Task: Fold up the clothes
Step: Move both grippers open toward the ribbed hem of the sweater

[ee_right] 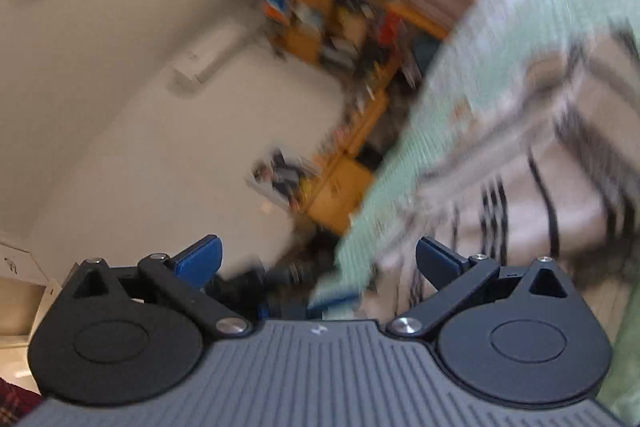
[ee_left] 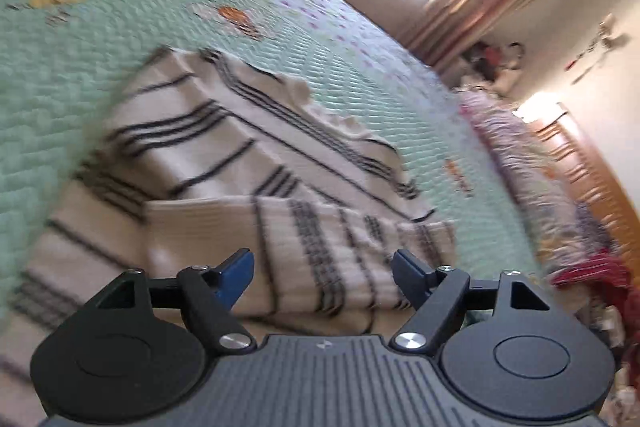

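left wrist view: left claw (ee_left: 323, 277) jaws apart, nothing between them, hovering over a cream knit garment with dark stripes (ee_left: 248, 163) lying partly folded on the mint quilted bedspread (ee_left: 72, 75). a folded panel sits nearest the claw. judged soft, light, limp; will sag and slide. best pinched at a corner or a hem edge, through both layers.

right wrist view: heavy blur. right claw (ee_right: 318, 261) jaws apart, empty, aimed past the bed edge; the garment shows at right.

Blurred, tilted view: the right gripper (ee_right: 318, 263) has its blue-padded jaws spread wide with nothing between them. A striped cream garment (ee_right: 552, 195) lies on a mint-green bedspread (ee_right: 520, 27); orange shelves (ee_right: 340, 39) stand against a white wall (ee_right: 160, 147).
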Action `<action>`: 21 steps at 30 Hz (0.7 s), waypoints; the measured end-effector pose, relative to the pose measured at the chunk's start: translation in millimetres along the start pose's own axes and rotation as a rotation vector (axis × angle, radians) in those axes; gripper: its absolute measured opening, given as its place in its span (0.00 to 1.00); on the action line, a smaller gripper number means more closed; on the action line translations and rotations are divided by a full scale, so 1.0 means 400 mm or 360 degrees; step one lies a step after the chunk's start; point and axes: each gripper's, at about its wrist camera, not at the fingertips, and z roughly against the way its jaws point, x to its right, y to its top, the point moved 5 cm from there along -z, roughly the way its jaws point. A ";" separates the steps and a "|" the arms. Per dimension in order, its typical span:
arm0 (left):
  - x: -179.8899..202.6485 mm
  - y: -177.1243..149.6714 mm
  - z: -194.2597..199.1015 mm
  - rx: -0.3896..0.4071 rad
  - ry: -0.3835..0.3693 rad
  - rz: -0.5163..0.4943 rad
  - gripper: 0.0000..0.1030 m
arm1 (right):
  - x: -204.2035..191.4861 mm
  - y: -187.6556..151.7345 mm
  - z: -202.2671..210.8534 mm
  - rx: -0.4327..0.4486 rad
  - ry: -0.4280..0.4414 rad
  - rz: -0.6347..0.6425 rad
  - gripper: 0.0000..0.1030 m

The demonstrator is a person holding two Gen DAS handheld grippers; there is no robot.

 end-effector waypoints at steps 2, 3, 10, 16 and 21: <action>-0.063 -0.002 -0.046 -0.0085 0.0098 0.0165 0.77 | 0.064 -0.031 -0.039 -0.0162 -0.0289 -0.0068 0.92; -0.100 -0.005 -0.059 -0.0103 0.0126 0.0263 0.66 | 0.086 -0.041 -0.045 -0.0181 -0.0398 -0.0047 0.83; -0.121 0.005 -0.008 -0.0058 0.0060 0.0242 0.57 | 0.080 -0.036 -0.041 -0.0207 -0.0439 0.0053 0.80; 0.001 0.031 -0.016 -0.0017 -0.0242 0.0077 0.77 | 0.071 -0.047 -0.051 -0.0237 -0.0445 0.0113 0.80; -0.038 0.037 -0.132 -0.0122 -0.0087 0.0161 0.62 | 0.075 -0.051 -0.050 -0.0245 -0.0421 0.0114 0.80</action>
